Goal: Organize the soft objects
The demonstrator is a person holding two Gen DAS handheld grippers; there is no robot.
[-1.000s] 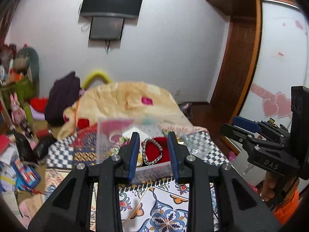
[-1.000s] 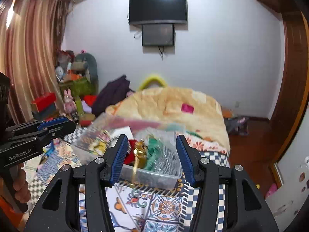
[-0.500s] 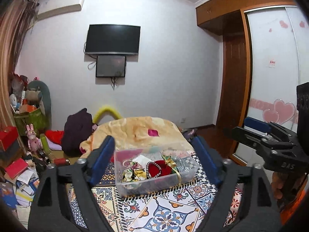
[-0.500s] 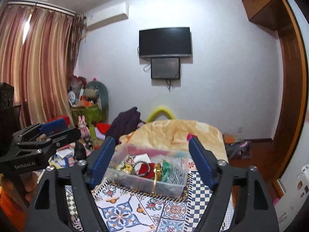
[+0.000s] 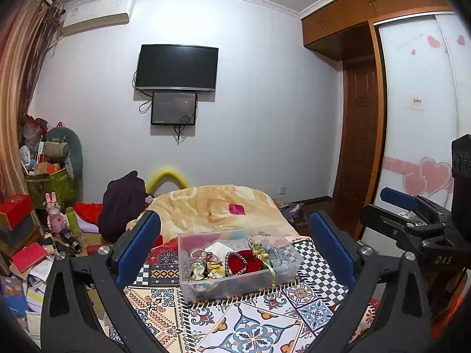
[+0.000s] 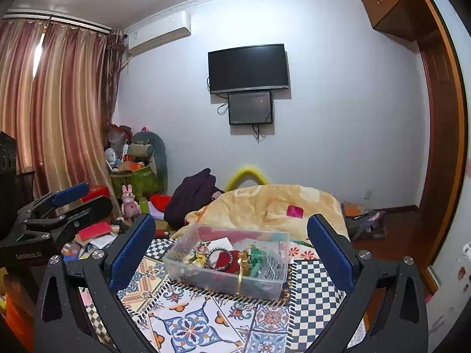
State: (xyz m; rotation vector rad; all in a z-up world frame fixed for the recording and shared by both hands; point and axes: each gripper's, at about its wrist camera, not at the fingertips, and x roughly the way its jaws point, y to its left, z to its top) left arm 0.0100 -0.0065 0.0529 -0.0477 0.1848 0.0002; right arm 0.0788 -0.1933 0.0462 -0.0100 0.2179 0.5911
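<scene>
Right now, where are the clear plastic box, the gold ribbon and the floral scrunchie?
clear plastic box (image 5: 206,289): left wrist view, front wall.
gold ribbon (image 6: 241,275): right wrist view, strip hanging over the box's front.
floral scrunchie (image 5: 206,267): left wrist view, its bunched fabric.

You have a clear plastic bin (image 5: 206,286) holding a red heart-shaped piece (image 5: 243,261) and gold ribbon (image 5: 269,267), on a bedspread (image 6: 206,323) of blue-and-orange tile patterns and black-and-white checks, beside a yellow-cream blanket (image 5: 212,206).

Right gripper (image 6: 231,253) fingers (image 6: 132,250) spread wide, framing clear bin (image 6: 273,285)
</scene>
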